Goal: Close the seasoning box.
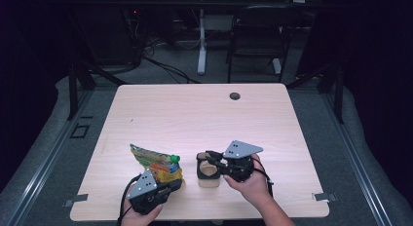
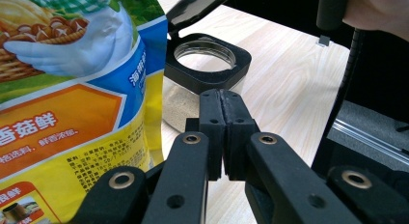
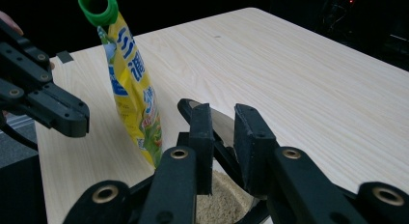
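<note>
I am working around one landmark, the jar [image 1: 208, 172] with the black square collar, standing near the front edge of the table [image 1: 195, 114]. Just to its left the yellow spouted pouch [image 1: 158, 166] is standing upright, its green cap [image 1: 175, 159] pointing toward the jar. My left gripper [image 1: 160, 187] is sitting right behind the pouch, on the side away from the jar; its jaws are pressing flat against each other with nothing between them, while the pouch is leaning just beside them. My right gripper [image 1: 210, 157] is reaching in from the jar's right, and its jaws are closing on the jar's flipped-up black lid [image 3: 212, 125], a thin plate standing between the pads, though I cannot tell how firmly they are pressing.

Nothing else is crowding the jar — the far half of the table is bare wood with a small round grommet [image 1: 234, 96], and a black chair [image 1: 258, 36] is standing well beyond it.

The high view is showing the layout but hiding the jar's contents. The left gripper view is giving me the jar's round open mouth [image 2: 205, 54] and the printed front of the pouch. The right gripper view is looking down past the lid at tan granules [image 3: 224, 200] inside the jar — and at the left gripper [image 3: 72, 120] hanging beside the pouch.
</note>
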`<act>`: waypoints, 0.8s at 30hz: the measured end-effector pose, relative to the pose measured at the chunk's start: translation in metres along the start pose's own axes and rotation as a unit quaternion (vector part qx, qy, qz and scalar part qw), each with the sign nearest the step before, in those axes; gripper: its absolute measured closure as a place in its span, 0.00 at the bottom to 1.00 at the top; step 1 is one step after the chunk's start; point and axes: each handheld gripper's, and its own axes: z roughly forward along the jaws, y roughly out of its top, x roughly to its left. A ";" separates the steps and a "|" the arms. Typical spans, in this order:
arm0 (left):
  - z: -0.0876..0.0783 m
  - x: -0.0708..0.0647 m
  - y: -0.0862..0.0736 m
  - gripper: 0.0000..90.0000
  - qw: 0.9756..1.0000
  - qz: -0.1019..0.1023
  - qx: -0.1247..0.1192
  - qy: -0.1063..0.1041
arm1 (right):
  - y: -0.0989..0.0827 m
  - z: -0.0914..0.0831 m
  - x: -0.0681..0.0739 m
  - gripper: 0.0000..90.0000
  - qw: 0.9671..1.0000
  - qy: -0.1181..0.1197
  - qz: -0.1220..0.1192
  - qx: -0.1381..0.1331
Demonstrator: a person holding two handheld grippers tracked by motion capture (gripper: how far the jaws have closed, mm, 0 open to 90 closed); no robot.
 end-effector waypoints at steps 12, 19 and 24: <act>-0.001 -0.001 -0.002 0.99 1.000 0.000 0.002 0.001 | -0.023 0.001 0.012 0.76 1.000 0.002 0.003 0.016; -0.001 0.000 -0.002 0.98 1.000 -0.002 0.003 0.001 | -0.034 0.002 0.020 0.66 1.000 0.015 0.014 0.015; -0.002 0.000 -0.003 0.98 1.000 -0.002 0.002 0.002 | -0.036 -0.004 0.024 0.64 1.000 0.018 0.020 0.004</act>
